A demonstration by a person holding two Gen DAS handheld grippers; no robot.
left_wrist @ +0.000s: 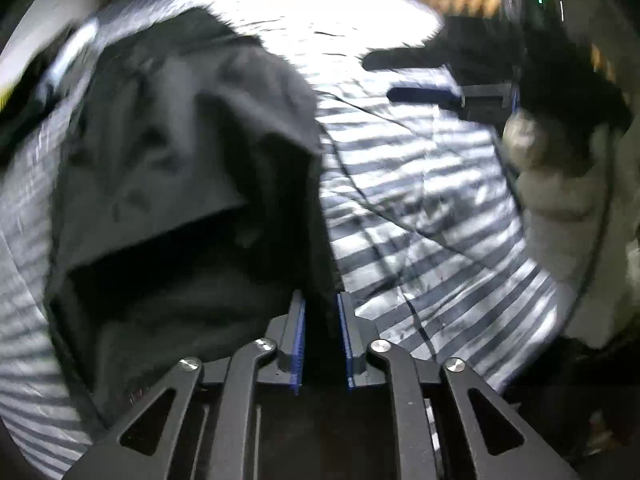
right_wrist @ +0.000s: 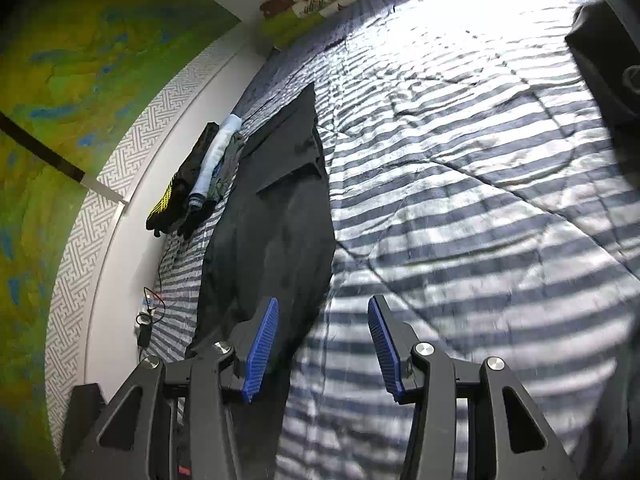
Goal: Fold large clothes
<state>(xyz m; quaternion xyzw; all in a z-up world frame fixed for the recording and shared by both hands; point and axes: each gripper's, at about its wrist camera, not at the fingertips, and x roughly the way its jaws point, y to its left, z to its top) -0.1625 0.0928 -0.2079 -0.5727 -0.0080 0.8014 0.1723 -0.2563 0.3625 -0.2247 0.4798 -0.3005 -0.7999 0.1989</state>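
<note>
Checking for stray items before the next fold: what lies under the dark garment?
Under the dark garment only the striped bedcover shows, around its edges. Whatever lies beneath the cloth itself is covered.

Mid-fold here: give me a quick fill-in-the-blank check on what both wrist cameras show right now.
1. The left hand-held gripper is shut on the ____ garment.
2. The right hand-held gripper has its jaws ____ with nothing between them.
3. The bedspread under the garment has a ____ pattern.
4. A small pile of other clothes lies beside the ____ bed frame.

Missing words: black; open; striped; white
</note>
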